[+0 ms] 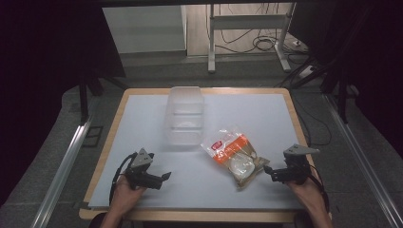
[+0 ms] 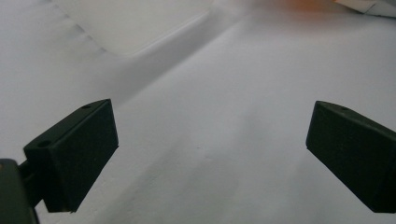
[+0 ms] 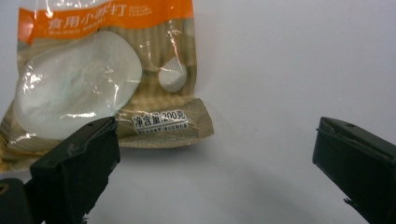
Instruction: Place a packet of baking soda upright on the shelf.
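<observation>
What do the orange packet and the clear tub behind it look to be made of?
The packet looks like thin glossy plastic film: bright glare streaks, wrinkles, and a clear window showing white powder inside. The tub looks like rigid translucent plastic with a slightly frosted finish; the white table top shows dimly through its walls. Neither can be confirmed by look alone.

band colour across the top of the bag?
Orange, with white print, on the bag. Clearest in the right gripper view.

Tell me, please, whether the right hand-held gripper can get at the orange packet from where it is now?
Probably yes: the right hand-held gripper sits beside the orange packet, jaws wide open and empty, with bare white table between them and nothing blocking.
</observation>
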Demonstrator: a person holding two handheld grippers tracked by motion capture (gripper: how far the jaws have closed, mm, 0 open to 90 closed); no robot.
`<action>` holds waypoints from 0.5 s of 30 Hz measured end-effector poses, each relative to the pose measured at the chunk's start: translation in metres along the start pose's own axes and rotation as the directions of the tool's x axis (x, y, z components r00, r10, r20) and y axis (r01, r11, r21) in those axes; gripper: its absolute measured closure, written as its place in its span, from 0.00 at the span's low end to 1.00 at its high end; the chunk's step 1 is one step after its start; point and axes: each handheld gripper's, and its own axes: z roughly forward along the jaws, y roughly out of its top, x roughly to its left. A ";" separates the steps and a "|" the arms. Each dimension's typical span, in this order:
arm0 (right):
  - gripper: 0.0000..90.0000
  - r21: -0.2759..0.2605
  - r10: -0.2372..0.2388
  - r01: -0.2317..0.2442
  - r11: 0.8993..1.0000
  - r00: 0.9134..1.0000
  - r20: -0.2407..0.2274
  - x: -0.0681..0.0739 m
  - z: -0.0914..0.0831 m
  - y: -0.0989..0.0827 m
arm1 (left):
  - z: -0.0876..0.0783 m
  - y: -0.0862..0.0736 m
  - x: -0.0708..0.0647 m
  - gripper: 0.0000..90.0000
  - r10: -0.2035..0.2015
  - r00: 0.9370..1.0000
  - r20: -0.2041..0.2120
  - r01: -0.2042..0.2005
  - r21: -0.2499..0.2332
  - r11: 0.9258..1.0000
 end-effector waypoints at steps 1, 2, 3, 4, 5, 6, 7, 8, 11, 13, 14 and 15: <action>0.01 -0.002 0.006 -0.006 1.000 1.000 0.003 0.000 0.000 0.000 | 0.000 0.000 0.000 0.03 0.001 1.000 0.000 -0.001 0.002 1.000; 0.01 -0.002 0.008 -0.008 1.000 1.000 0.004 0.000 0.000 0.000 | 0.001 0.000 0.000 0.03 0.002 1.000 0.001 -0.002 0.004 1.000; 0.01 0.000 0.005 -0.005 1.000 1.000 0.004 0.000 0.000 0.000 | 0.001 0.000 0.000 0.03 0.002 1.000 0.001 -0.002 0.007 1.000; 0.01 0.006 -0.001 0.000 1.000 1.000 0.010 0.001 0.000 0.001 | 0.001 0.000 -0.001 0.03 0.003 1.000 0.001 -0.003 0.009 1.000; 0.02 0.012 -0.005 0.005 1.000 1.000 0.012 0.001 0.001 0.001 | 0.001 0.000 -0.001 0.03 0.004 1.000 0.001 -0.004 0.011 1.000; 0.02 0.014 -0.008 0.008 1.000 1.000 0.009 0.001 0.001 0.001 | 0.002 0.000 0.000 0.03 0.006 1.000 0.003 -0.006 0.013 1.000; 0.03 0.016 -0.011 0.011 1.000 1.000 0.008 0.001 0.001 0.001 | 0.002 0.000 -0.001 0.03 0.007 1.000 0.003 -0.007 0.014 1.000; 0.04 0.018 -0.011 0.011 1.000 1.000 0.010 0.002 0.001 0.002 | 0.002 0.000 -0.001 0.03 0.008 1.000 0.002 -0.008 0.015 1.000; 0.08 0.030 -0.017 0.016 0.999 1.000 0.016 0.003 0.001 0.003 | 0.003 0.000 -0.002 0.03 0.014 1.000 0.001 -0.014 0.019 1.000; 0.14 0.035 -0.024 0.023 0.999 1.000 0.017 0.004 0.001 0.003 | 0.003 0.000 -0.002 0.03 0.016 1.000 0.002 -0.016 0.020 1.000; 0.17 0.036 -0.026 0.025 0.999 1.000 0.017 0.005 0.000 0.004 | 0.003 0.000 -0.002 0.03 0.016 1.000 0.001 -0.016 0.021 1.000; 0.19 0.036 -0.026 0.025 0.999 1.000 0.015 0.005 0.000 0.005 | 0.003 0.000 -0.002 0.03 0.017 1.000 0.001 -0.017 0.022 1.000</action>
